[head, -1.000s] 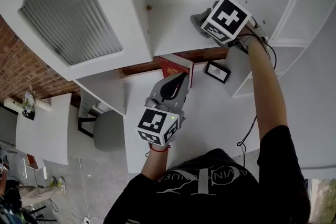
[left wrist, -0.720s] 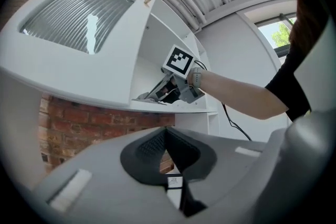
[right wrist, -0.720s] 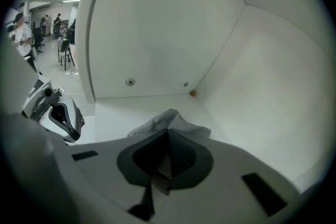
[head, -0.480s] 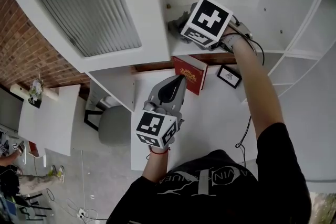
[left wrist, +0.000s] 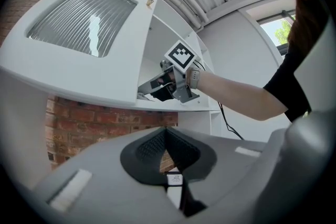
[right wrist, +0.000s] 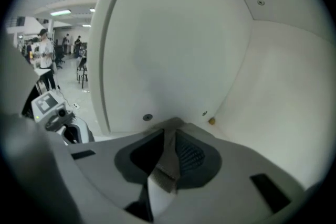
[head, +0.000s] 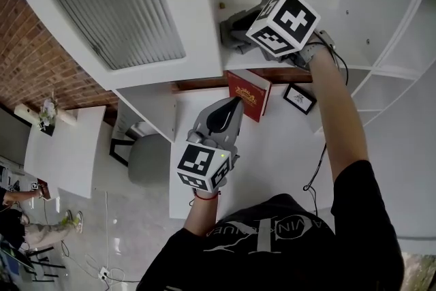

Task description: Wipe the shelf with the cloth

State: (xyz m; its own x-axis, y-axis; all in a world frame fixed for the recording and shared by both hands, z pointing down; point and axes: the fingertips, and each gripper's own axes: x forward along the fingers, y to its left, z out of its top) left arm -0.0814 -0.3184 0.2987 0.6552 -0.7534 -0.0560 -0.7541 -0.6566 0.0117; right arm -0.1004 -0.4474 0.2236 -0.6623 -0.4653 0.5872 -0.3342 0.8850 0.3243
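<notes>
My right gripper (head: 233, 29) reaches into the white cabinet at the left end of the shelf (head: 354, 51), close to the door hinge. It is shut on a pale grey cloth (right wrist: 164, 168), which sticks out between the jaws and down toward the shelf. From the left gripper view that right gripper (left wrist: 157, 86) shows at the shelf's front edge, under its marker cube. My left gripper (head: 231, 105) hangs lower, over the desk, pointing level at the brick wall. Its jaws are shut with nothing between them (left wrist: 166, 132).
The cabinet door with ribbed glass (head: 116, 3) stands open to the left. Below the shelf a red book (head: 248, 95) and a small framed picture (head: 298, 99) stand on a white desk (head: 286, 153). A grey chair (head: 146, 160) is beside it. People stand far off (right wrist: 44, 52).
My right gripper has slid left along the shelf with the cloth to the corner by the door, and its marker cube has tipped. The left gripper has barely shifted.
</notes>
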